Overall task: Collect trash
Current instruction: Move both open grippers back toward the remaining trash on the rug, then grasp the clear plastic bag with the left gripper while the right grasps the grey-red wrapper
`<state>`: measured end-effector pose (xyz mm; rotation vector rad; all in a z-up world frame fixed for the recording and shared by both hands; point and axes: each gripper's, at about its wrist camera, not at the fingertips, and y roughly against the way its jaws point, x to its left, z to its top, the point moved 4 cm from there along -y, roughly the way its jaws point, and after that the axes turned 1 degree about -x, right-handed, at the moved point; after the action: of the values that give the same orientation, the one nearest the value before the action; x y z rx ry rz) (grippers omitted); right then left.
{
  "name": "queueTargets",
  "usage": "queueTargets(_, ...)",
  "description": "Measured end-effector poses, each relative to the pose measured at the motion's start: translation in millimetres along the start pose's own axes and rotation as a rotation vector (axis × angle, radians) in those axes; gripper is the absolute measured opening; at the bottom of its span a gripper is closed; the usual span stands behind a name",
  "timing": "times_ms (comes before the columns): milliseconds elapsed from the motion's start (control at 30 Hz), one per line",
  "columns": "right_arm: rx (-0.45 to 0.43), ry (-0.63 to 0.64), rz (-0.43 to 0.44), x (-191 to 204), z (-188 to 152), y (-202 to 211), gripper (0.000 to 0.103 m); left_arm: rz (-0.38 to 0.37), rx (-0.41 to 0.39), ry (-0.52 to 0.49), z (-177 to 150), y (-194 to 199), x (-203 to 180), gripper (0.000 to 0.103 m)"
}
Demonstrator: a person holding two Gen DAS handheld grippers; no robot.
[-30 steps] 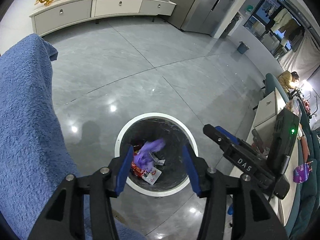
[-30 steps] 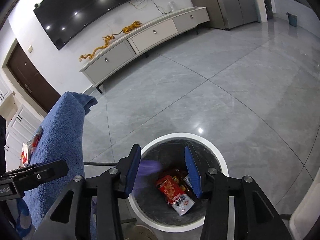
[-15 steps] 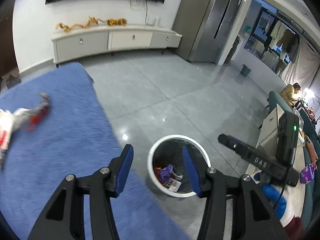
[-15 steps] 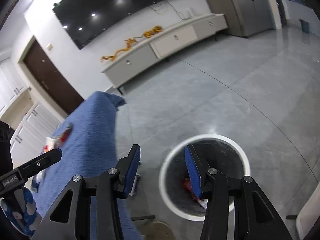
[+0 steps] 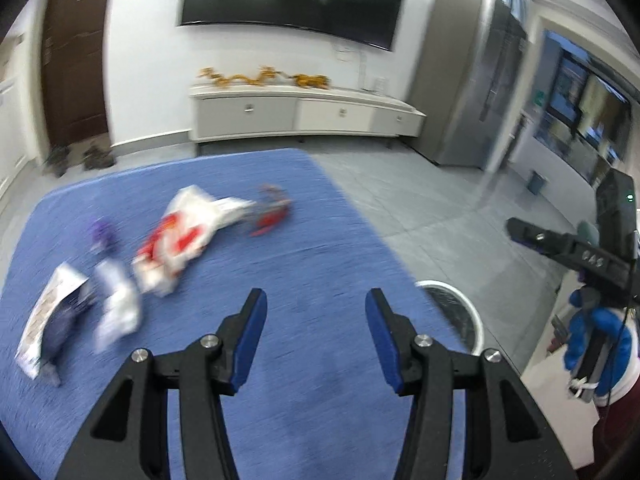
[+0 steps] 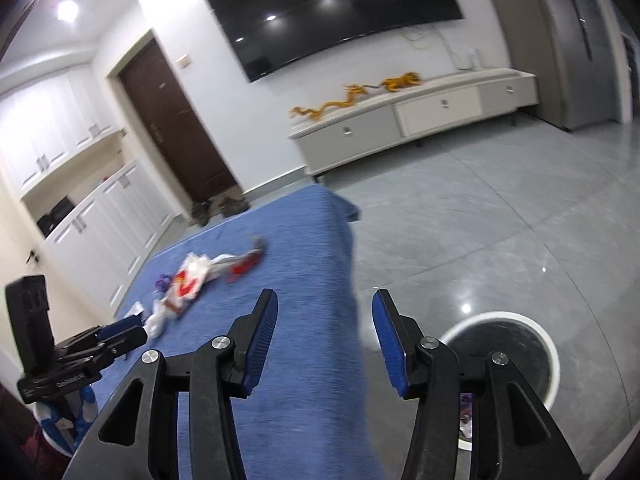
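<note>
Change: both views swung up from the trash bin [image 6: 502,320] to the blue-covered counter [image 5: 280,280].
Left claw [image 5: 316,336]: released, empty.
Right claw [image 6: 324,336]: released, empty.
Meaning: last drop done; red-white wrapper [image 5: 180,240] beyond the bin probably next.

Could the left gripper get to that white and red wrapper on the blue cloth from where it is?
Probably yes. The left gripper is open and empty, and only bare blue cloth lies between it and the white and red wrapper. Blur hides finer detail.
</note>
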<state>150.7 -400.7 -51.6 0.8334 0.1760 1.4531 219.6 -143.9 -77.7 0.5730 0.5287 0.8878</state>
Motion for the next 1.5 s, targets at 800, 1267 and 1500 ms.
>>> queueTargets(800, 0.237, 0.003, 0.059, 104, 15, -242, 0.050, 0.250, 0.099, 0.177, -27, -74, 165, 0.049)
queueTargets(1267, 0.269, -0.037, 0.101, 102, 7, -273, 0.019, 0.206, 0.076, 0.136, -32, -69, 151, 0.028)
queueTargets(1500, 0.265, 0.012, 0.160, 104, -15, -225, 0.018, 0.181, 0.067, 0.123, -52, -43, 133, 0.028)
